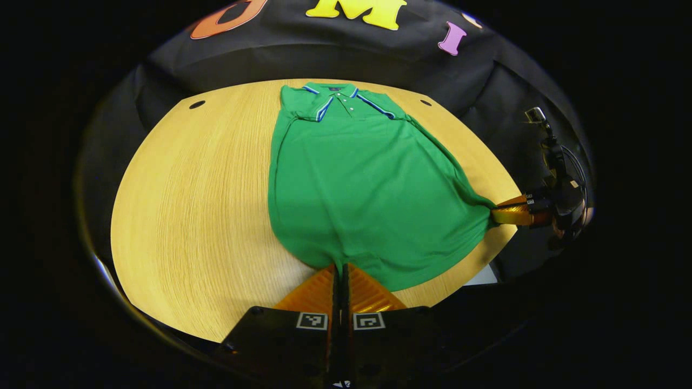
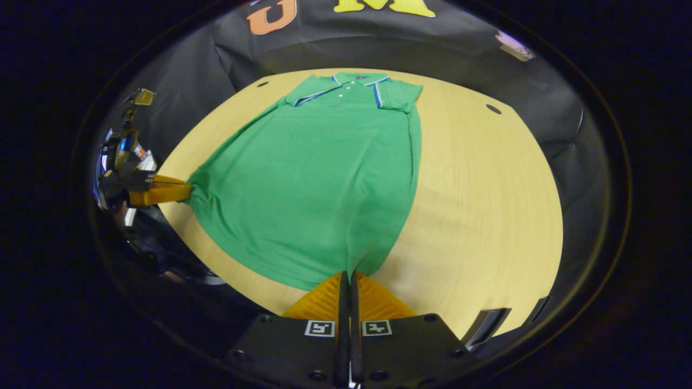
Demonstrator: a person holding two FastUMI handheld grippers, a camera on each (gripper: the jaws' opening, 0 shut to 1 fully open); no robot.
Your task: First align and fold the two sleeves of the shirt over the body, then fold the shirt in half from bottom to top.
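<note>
A green polo shirt with blue-and-white trim lies flat on the wooden table, collar at the far side, both sleeves folded in over the body. My left gripper is shut on the hem at its near left corner. My right gripper is shut on the hem at the other bottom corner; it also appears in the left gripper view as the right gripper, pulling the cloth taut. The right gripper view has the same shirt and the left gripper at its edge.
The round table has bare wood on both sides of the shirt and small dark holes near its far rim. Black cloth walls the booth behind. A hand and cable show behind the far gripper.
</note>
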